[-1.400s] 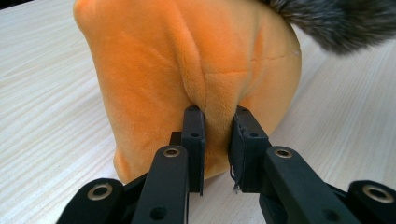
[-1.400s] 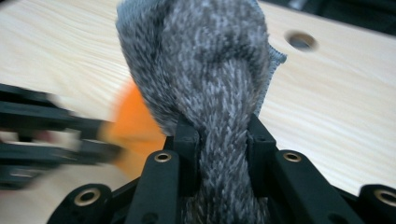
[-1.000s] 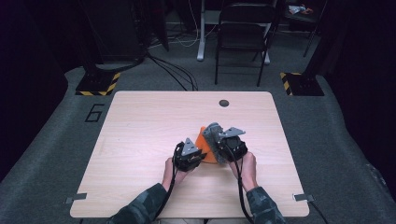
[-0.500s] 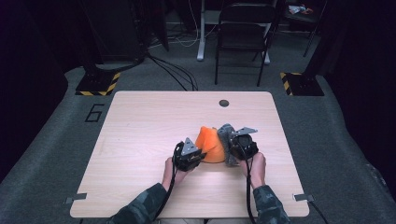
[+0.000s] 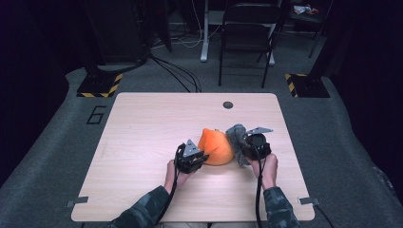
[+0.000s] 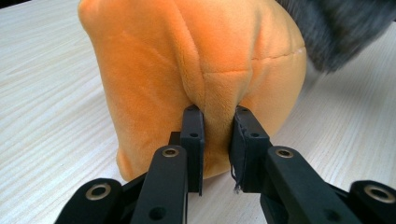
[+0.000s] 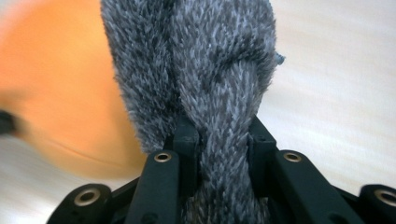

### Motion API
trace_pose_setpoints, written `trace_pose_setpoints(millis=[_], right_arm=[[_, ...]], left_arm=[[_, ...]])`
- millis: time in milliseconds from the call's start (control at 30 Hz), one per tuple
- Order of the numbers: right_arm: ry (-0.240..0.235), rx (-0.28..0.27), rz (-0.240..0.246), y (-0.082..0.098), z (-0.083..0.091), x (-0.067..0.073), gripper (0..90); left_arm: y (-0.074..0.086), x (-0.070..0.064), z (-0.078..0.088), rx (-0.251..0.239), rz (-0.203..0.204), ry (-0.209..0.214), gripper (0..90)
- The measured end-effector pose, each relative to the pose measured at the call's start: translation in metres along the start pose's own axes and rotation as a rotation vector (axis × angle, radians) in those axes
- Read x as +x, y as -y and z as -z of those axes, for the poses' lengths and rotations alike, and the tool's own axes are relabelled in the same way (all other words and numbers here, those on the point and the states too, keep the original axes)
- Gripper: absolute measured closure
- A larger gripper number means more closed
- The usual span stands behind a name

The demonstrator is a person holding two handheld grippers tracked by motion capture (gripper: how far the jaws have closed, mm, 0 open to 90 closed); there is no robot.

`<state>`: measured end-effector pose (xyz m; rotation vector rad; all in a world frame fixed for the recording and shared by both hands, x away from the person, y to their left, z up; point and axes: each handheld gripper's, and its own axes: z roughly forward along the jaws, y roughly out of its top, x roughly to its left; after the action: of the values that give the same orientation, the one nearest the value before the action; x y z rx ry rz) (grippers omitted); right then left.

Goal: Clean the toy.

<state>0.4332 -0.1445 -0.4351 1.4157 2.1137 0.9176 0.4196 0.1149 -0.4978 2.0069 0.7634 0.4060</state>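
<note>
An orange plush piece point(image 5: 216, 146) stands on the wooden table point(image 5: 142, 128), with a grey fuzzy piece point(image 5: 236, 135) against its right side. My left gripper point(image 5: 198, 159) is shut on a fold of the orange plush point(image 6: 215, 84), seen pinched between its jaws. My right gripper point(image 5: 243, 148) is shut on the grey fuzzy piece point(image 7: 210, 93), which rises up between its jaws. The orange plush point(image 7: 60, 93) lies blurred to the left in the right gripper view. The grey piece point(image 6: 341, 32) sits at the top right of the left gripper view.
A small dark round hole point(image 5: 228, 104) sits near the table's far edge. A folding chair point(image 5: 247, 38) and cables stand on the floor beyond the table. Yellow-black striped bases point(image 5: 100, 85) flank the far corners.
The orange plush and grey piece have shifted slightly right and toward the near edge, and both hands have spread a little apart, stretching the pieces between the grippers.
</note>
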Motion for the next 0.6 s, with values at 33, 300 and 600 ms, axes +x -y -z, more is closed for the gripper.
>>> trace_pose_setpoints(millis=[33,300,600], right_arm=[[-0.018,-0.017,0.002,-0.003,0.004,0.003,71.5],[-0.056,0.029,0.031,0.002,-0.014,0.024,71.7],[-0.044,0.009,0.027,0.003,-0.014,0.021,71.2]], left_arm=[[0.0,0.0,0.0,0.001,0.001,0.0,76.3],[-0.002,-0.004,0.001,-0.01,-0.013,-0.025,60.3],[-0.002,-0.024,-0.004,0.013,-0.094,-0.104,35.1]])
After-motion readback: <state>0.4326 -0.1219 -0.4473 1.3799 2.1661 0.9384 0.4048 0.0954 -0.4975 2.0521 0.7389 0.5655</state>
